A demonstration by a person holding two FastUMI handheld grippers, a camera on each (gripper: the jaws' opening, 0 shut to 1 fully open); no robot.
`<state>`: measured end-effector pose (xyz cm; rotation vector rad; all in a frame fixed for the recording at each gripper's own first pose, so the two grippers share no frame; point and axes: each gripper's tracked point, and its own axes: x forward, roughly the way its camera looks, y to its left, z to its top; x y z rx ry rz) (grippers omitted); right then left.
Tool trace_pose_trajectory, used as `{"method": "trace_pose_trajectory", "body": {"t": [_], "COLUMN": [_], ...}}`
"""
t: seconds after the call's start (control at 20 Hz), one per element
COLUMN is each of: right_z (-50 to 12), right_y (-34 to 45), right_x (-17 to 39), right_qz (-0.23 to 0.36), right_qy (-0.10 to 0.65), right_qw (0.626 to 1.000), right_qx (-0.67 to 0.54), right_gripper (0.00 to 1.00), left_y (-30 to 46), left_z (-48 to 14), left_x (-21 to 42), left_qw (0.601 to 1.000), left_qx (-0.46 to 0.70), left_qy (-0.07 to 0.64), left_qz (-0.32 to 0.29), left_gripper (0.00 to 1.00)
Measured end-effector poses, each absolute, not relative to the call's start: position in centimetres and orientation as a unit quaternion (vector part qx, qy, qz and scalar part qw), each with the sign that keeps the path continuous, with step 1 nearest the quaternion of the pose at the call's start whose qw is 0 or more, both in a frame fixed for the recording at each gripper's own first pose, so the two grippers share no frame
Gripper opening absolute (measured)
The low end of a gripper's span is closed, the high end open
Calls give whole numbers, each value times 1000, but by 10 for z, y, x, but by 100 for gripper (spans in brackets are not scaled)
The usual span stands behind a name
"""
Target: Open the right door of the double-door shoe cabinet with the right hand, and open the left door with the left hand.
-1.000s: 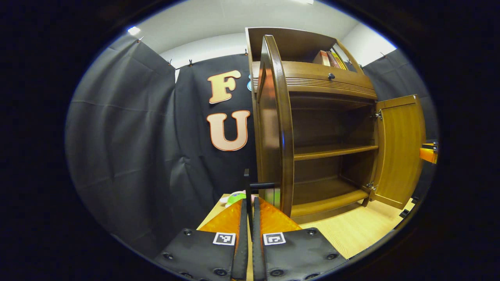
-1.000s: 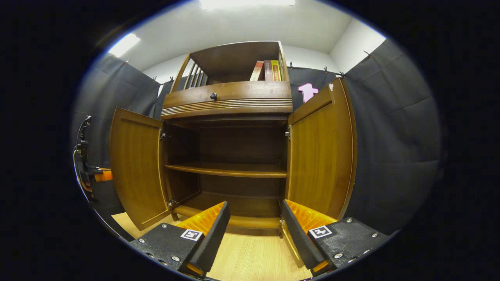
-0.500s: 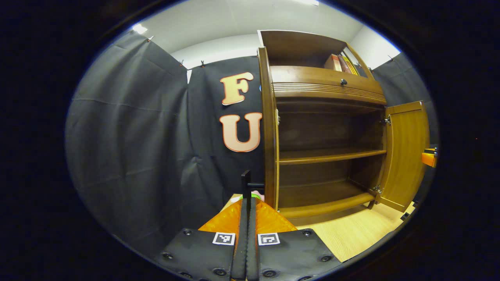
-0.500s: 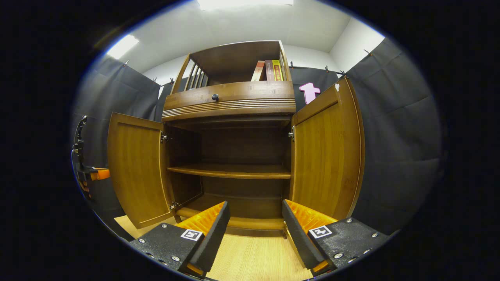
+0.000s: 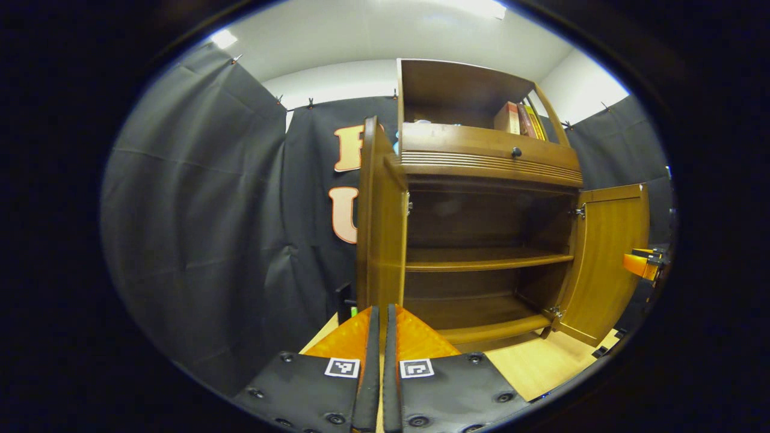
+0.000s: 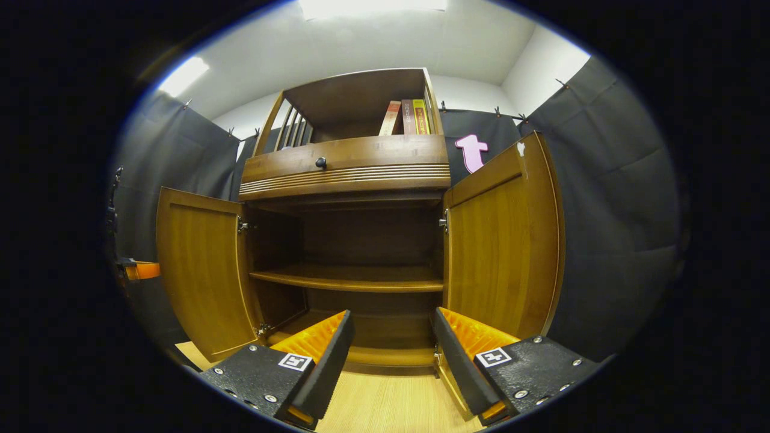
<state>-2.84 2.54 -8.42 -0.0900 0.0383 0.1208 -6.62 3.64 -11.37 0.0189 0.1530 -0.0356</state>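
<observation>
The left gripper [image 5: 379, 337] has its fingers pressed together with nothing between them, low in front of the shoe cabinet [image 5: 481, 162], just before the edge of the cabinet's left door [image 5: 379, 228]; the right gripper [image 6: 391, 337] stands wide apart and empty before the cabinet's bottom shelf [image 6: 361, 355]; both doors hang open, the left door [image 6: 201, 270] swung out from the cabinet's left side and the right door [image 6: 502, 240] from its right side; the middle shelf [image 6: 349, 279] inside the cabinet is bare; above the doors the cabinet carries a drawer with a dark knob [image 6: 320, 162], and on top of it several books [image 6: 406, 117] stand at the right end; the cabinet stands on a light wooden floor [image 6: 391, 409]; something green [image 5: 354, 311] shows low behind the left door, too hidden to tell what it is.
</observation>
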Motion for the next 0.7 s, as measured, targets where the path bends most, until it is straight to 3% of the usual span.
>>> {"method": "trace_pose_trajectory", "body": {"t": [0.05, 0.1, 0.35, 0.5, 0.6, 0.65, 0.7], "right_z": [-82, -79, -71, -68, -66, -65, -64], "right_y": [24, 22, 16, 7, 1, -3, -5], "right_x": [-27, -26, -27, -29, -29, -29, -30], "right_qz": [59, 58, 57, 53, 49, 47, 45], "right_qy": [18, 17, 17, 18, 19, 19, 19], "right_qw": [997, 997, 997, 997, 997, 997, 998], "right_qx": [-44, -44, -43, -51, -50, -49, -50], "right_gripper": [94, 84, 84, 84, 84, 84, 84], "left_y": [28, 19, -24, -52, -66, -76, -81], "left_z": [-108, -104, -78, -72, -69, -68, -69], "left_x": [-67, -67, -59, -52, -47, -45, -43], "left_qw": [997, 997, 998, 997, 996, 995, 995], "left_qx": [11, 10, 10, 9, 3, -2, -4], "left_qy": [73, 72, 51, 48, 49, 49, 50], "left_qz": [-22, -25, -45, -65, -77, -85, -88], "left_gripper": [14, 20, 50, 62, 64, 72, 72]}}
